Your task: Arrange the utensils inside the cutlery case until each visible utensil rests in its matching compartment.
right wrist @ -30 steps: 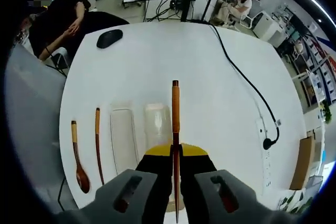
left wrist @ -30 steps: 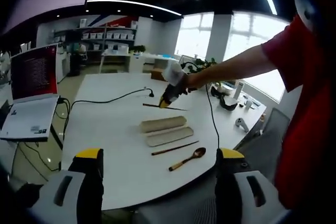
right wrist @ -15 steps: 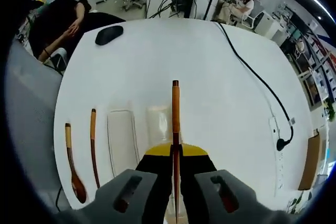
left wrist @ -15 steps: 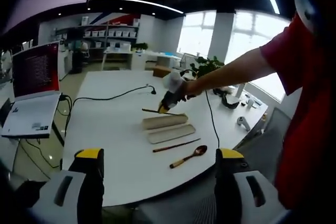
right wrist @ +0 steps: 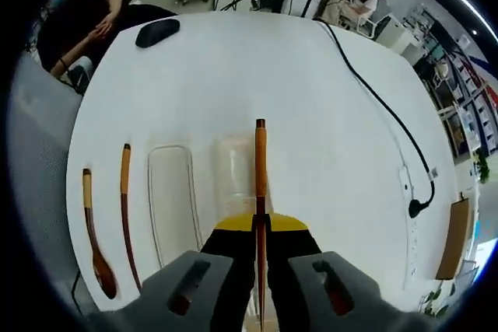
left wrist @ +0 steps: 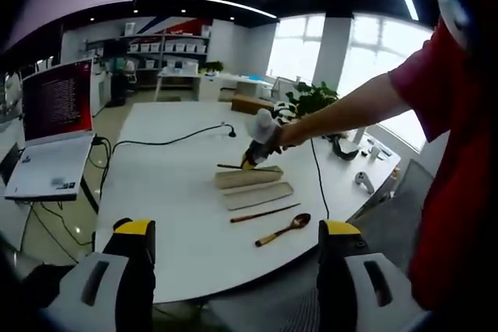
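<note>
The right gripper (right wrist: 260,227) was clenched on a wooden chopstick (right wrist: 260,169), its two jaws pressed together on the dark lower part of the stick. The stick ran straight out ahead of the fingertips, its long axis in line with the jaws, its blunt orange end pointing away from the gripper and its thin dark end back between the jaw bodies. Below that far end lay the cutlery case (right wrist: 233,172), pale and long, its length running much the same way as the stick. To the left of the jaws lay the case lid (right wrist: 173,204), then a second chopstick (right wrist: 126,211), then the wooden spoon (right wrist: 92,235), all lying roughly parallel on the white table (right wrist: 327,114).

From across the table the right gripper (left wrist: 253,158) hung just over the case (left wrist: 249,177). The left gripper (left wrist: 231,277) was held back near the table edge, its jaws spread wide with nothing between them.

The worry, to my eye, was the drop: let go while the stick sat a little high or slightly askew and it could land across the rim, bounce out and roll on the smooth top. A pinch so near one end also left the long free end liable to swing down.
</note>
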